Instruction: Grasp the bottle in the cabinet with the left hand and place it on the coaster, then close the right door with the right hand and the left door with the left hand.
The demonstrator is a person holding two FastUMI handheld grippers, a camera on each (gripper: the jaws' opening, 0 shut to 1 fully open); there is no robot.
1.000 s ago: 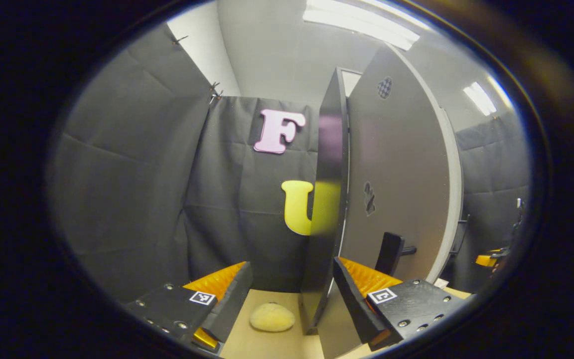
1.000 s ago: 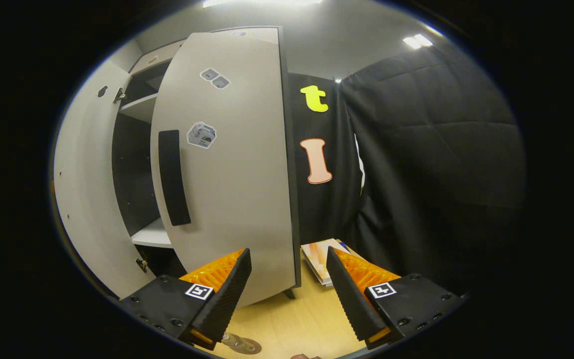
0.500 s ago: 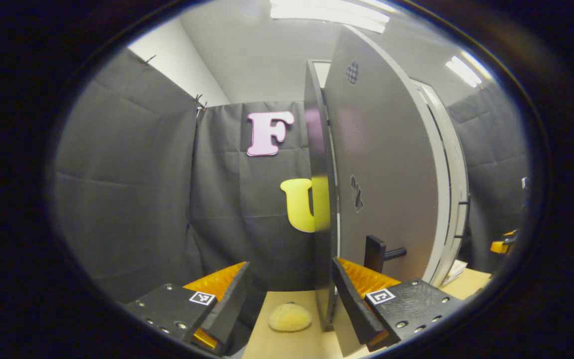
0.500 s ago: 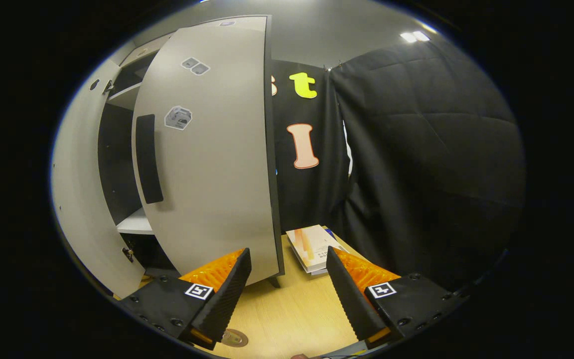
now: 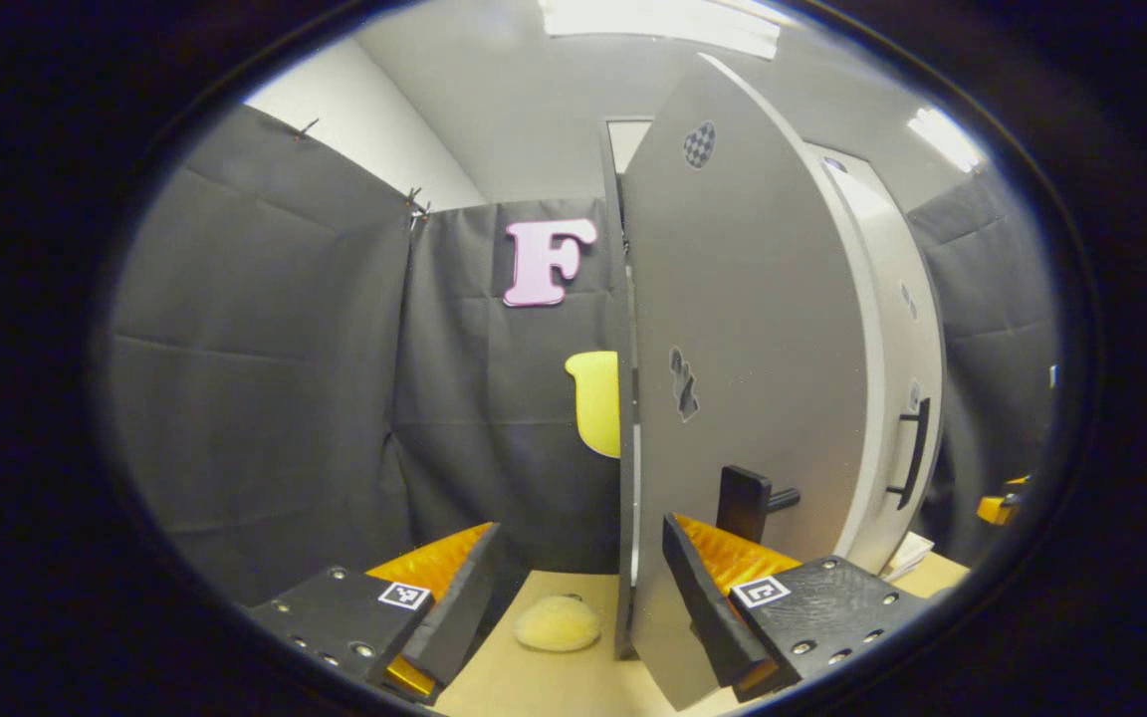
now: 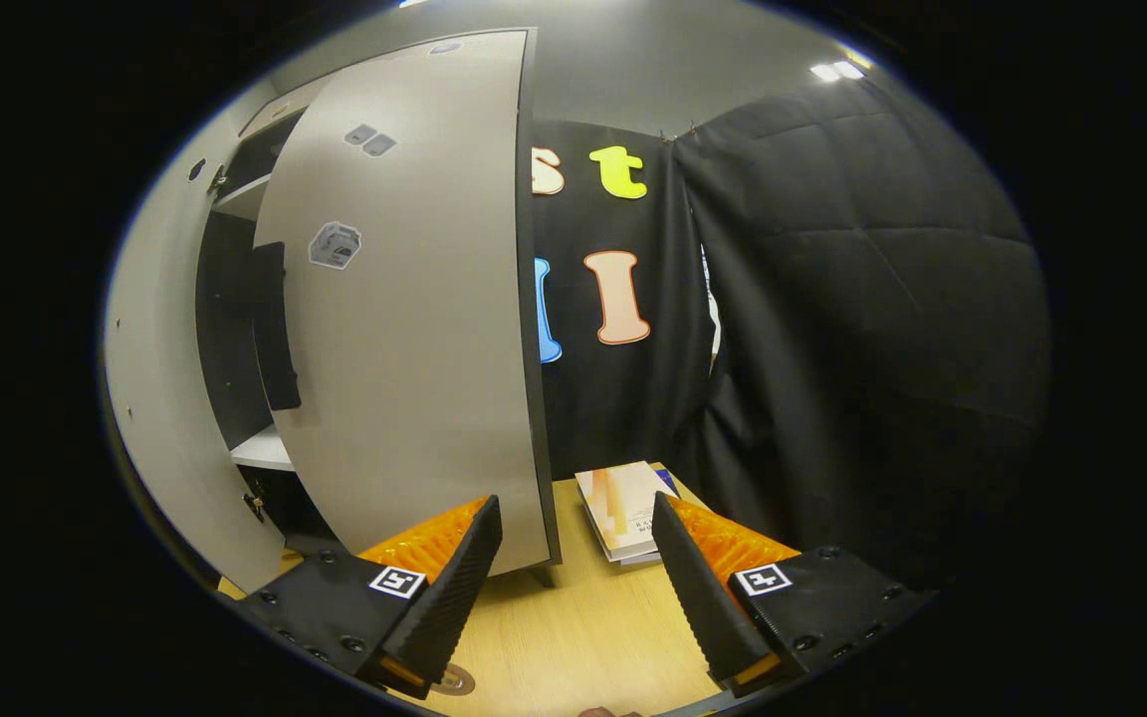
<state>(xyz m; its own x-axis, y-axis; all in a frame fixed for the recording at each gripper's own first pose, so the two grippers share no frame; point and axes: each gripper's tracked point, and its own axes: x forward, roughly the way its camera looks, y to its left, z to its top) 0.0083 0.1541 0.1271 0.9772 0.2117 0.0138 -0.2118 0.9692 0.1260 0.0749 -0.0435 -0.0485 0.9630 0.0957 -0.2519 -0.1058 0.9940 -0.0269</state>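
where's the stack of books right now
In the right gripper view the stack of books lies on the wooden table, just right of the right door's lower edge and against the black cloth wall.

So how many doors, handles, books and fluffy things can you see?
Cabinet doors: 2, left door, right door
Door handles: 2
Books: 1 stack
Fluffy yellow pads: 1
Total: 6

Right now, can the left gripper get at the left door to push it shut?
Probably yes. The left gripper is open right at the left door, whose edge stands between its fingers, with nothing between them.
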